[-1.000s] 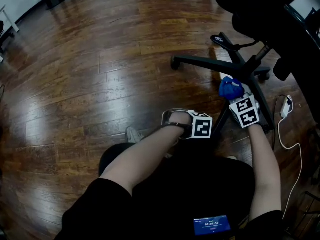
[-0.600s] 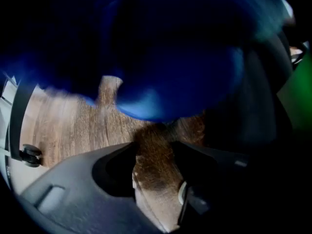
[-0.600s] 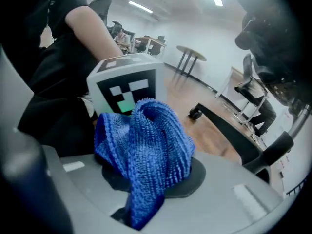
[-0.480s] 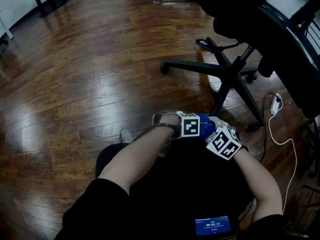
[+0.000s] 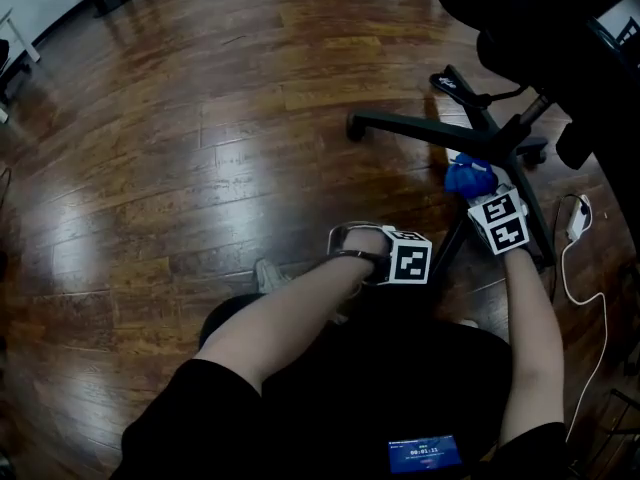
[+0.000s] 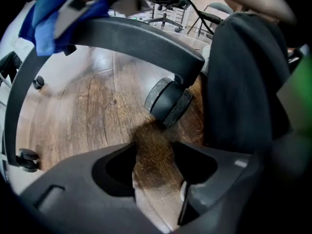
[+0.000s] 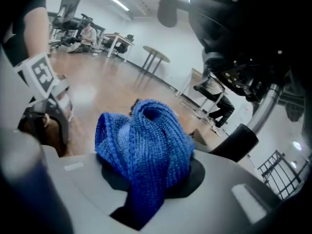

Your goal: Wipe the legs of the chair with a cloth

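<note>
Right gripper [image 7: 146, 179] clenches blue cloth [image 7: 144, 145] against chair leg [image 5: 455, 233] slanting lower-left in head view; left gripper [image 6: 153, 162] released, empty

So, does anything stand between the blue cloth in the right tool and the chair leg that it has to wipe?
Nothing visible does. The blue cloth, gripped in the right tool, seems to lie against the chair leg near the hub. The left tool hangs open by that leg's caster.
</note>
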A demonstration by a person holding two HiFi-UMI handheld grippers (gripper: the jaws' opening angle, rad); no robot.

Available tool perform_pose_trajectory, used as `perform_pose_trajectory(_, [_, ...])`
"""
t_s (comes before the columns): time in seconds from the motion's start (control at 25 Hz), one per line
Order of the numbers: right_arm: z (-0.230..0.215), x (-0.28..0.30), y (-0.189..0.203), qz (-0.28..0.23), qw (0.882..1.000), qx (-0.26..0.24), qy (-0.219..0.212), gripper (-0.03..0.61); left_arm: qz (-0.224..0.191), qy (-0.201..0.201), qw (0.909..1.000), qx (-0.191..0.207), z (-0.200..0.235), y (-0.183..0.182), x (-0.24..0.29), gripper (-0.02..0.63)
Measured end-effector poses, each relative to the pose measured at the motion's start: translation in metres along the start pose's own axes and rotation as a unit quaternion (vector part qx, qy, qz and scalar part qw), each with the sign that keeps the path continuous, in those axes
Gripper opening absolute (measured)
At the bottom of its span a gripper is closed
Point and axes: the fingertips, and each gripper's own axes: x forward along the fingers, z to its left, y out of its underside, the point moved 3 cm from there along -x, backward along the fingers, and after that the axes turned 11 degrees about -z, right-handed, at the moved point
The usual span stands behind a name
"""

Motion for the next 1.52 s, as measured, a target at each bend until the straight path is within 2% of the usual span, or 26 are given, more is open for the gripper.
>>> perform_pose_trajectory(0.08, [-0.025, 0.012, 0.0, 0.015, 0.999, 0.006, 0.039, 0.101, 0.005, 0.003, 1.0, 0.002, 0.0, 0.0, 0.001, 0.255])
perform_pose_trajectory(0.16, [-0.037, 0.017, -0.001, 0.028, 0.998, 0.005, 0.059, 0.101, 0.006, 0.003, 1.0, 0.003, 0.0, -0.001, 0.002, 0.255])
perform_pose_trajectory(0.28, [-0.036, 0.016, -0.003, 0.018, 0.998, -0.001, 0.068, 0.097, 0.007, -0.001, 1.0, 0.002, 0.002, 0.0, 0.002, 0.255])
perform_pose_trajectory(0.36, [-0.024, 0.009, -0.001, 0.011, 0.998, 0.003, 0.059, 0.094, 0.006, -0.003, 1.0, 0.0, 0.001, 0.001, 0.003, 0.255])
perform_pose_trajectory(0.48, [0.01, -0.004, 0.0, 0.013, 1.0, -0.005, 0.011, 0.092, 0.0, -0.006, 1.0, -0.003, 0.001, 0.002, 0.003, 0.255])
perform_pose_trajectory(0.6, [0.063, -0.024, -0.001, 0.01, 0.998, -0.033, -0.049, 0.092, -0.006, -0.009, 0.9999, -0.004, 0.001, 0.003, 0.002, 0.255])
perform_pose_trajectory(0.84, [0.158, -0.063, -0.007, 0.008, 0.982, -0.083, -0.17, 0.092, -0.009, -0.016, 0.9998, -0.01, 0.001, 0.005, 0.002, 0.255])
perform_pose_trajectory(0.92, [0.172, -0.067, -0.008, 0.014, 0.976, -0.106, -0.19, 0.092, -0.005, -0.017, 0.9997, -0.014, -0.001, 0.006, 0.0, 0.255])
perform_pose_trajectory(1.04, [0.173, -0.067, -0.007, 0.014, 0.971, -0.133, -0.197, 0.095, -0.003, -0.013, 0.9998, -0.016, -0.002, 0.006, -0.002, 0.255])
perform_pose_trajectory(1.2, [0.146, -0.052, -0.008, 0.004, 0.977, -0.129, -0.168, 0.098, -0.018, -0.005, 0.9998, -0.006, 0.001, 0.002, 0.0, 0.255])
perform_pose_trajectory(1.4, [0.064, -0.021, -0.001, -0.004, 0.995, -0.066, -0.071, 0.098, -0.004, 0.002, 1.0, -0.008, -0.001, 0.002, -0.002, 0.255])
perform_pose_trajectory(1.52, [0.014, -0.001, 0.0, 0.007, 0.999, -0.035, -0.017, 0.098, -0.001, 0.001, 1.0, -0.004, 0.0, 0.0, -0.001, 0.255])
